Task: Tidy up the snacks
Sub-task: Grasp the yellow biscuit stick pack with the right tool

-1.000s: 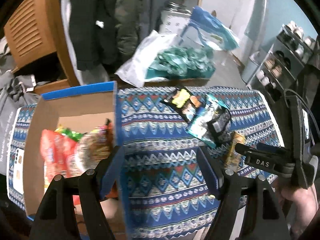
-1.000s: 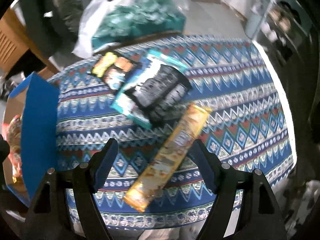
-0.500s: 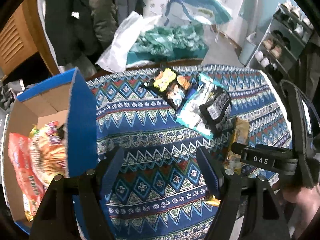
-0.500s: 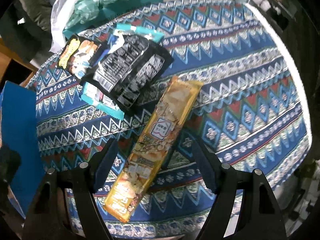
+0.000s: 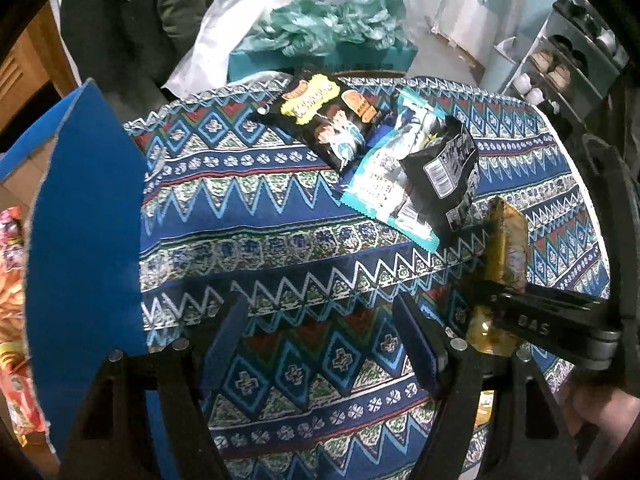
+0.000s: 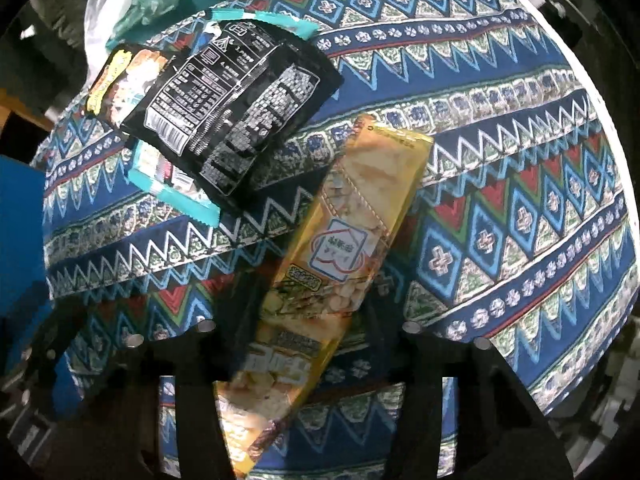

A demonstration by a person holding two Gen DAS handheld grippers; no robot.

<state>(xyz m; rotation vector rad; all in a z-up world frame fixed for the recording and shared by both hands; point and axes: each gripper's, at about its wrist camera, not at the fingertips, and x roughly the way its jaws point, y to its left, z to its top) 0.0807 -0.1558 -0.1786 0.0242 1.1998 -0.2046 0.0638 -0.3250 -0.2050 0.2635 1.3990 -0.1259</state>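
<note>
A long yellow cracker pack (image 6: 336, 264) lies on the patterned tablecloth (image 6: 520, 160); it also shows in the left wrist view (image 5: 505, 240). My right gripper (image 6: 308, 320) is low over it, jaws open on either side, pack between them. A black snack bag (image 6: 236, 116) lies on a teal packet (image 6: 172, 188), beside a black-and-yellow bag (image 5: 324, 116). My left gripper (image 5: 320, 344) is open and empty above the cloth. The blue cardboard box (image 5: 88, 220) with red and orange snacks (image 5: 12, 280) stands at left.
Beyond the table's far edge sit a teal box with green plastic bags (image 5: 328, 36), a white bag (image 5: 216, 52) and hanging coats (image 5: 132, 16). A shoe rack (image 5: 568, 68) stands at far right. The table's right edge (image 6: 600, 92) is close.
My right gripper has dropped down and forward so the yellow pack now sits between its jaws. My left gripper has swung right, away from the box, toward the loose snacks.
</note>
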